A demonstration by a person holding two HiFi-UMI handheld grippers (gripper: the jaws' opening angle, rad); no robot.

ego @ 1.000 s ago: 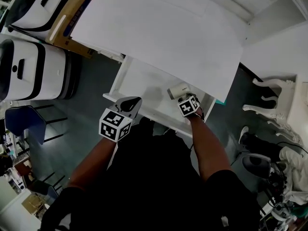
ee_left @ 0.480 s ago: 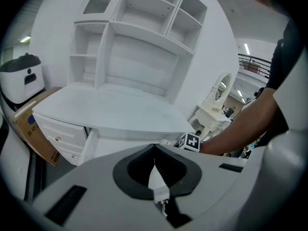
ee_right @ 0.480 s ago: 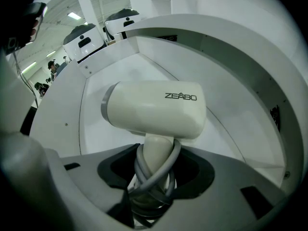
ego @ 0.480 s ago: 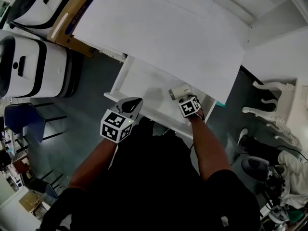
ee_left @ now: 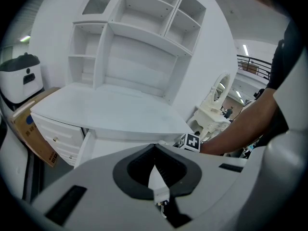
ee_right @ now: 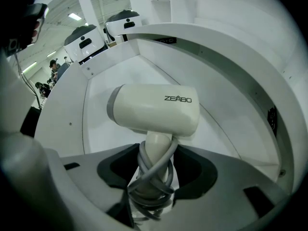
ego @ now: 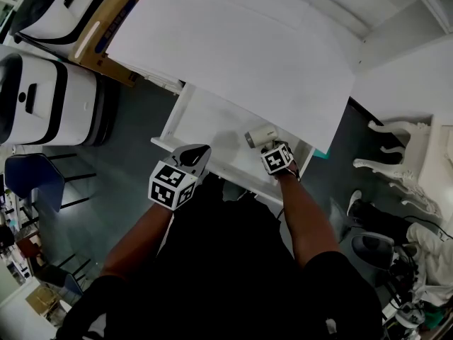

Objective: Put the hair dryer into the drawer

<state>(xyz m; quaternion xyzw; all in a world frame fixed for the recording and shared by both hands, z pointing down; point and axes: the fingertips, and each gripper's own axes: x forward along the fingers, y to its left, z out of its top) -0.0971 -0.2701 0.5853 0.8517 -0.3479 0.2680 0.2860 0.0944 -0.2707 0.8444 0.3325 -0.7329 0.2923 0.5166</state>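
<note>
White and cream, the hair dryer (ee_right: 154, 110) is held by its handle in the right gripper (ee_right: 153, 179). The fingers are clamped on that handle, where a grey cord (ee_right: 144, 170) is wound round and round. In the right gripper view the fat body of the hair dryer points to the left and has the word ZEABO on its side. It hangs over the inside of the open drawer (ee_right: 103, 88), toward the drawer's right end. Whether it touches the drawer floor cannot be told.

In the head view the drawer sticks out from under the white surface (ego: 241, 48), toward the person. The left gripper (ego: 190, 154) is just by the drawer's front edge, to the left of the hair dryer. Its fingers are together with nothing between them.

On the floor at the left stand two white and black machines (ego: 42, 105) and a brown box (ego: 106, 27). A white chair (ego: 403, 154) is at the right.
</note>
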